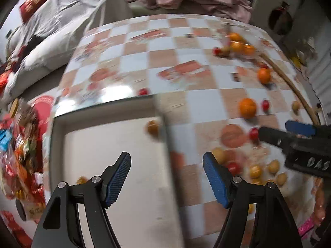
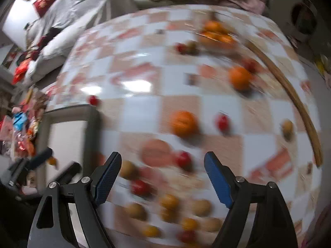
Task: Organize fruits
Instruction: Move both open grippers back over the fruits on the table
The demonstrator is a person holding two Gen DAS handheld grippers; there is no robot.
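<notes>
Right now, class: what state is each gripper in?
Left gripper: open, holding nothing.
Right gripper: open, holding nothing.

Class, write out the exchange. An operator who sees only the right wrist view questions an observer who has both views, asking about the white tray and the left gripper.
Operator: My view cuts off most of the tray. Is any fruit inside?
Observer: Yes. The left wrist view shows two small, blurred yellow-orange round fruits in the white rectangular tray. One fruit sits by its right wall and the other fruit is near the gripper's left finger.
Operator: Is the left gripper carrying anything?
Observer: No. The left gripper is open above the tray, with nothing between its blue-padded fingers.
</notes>
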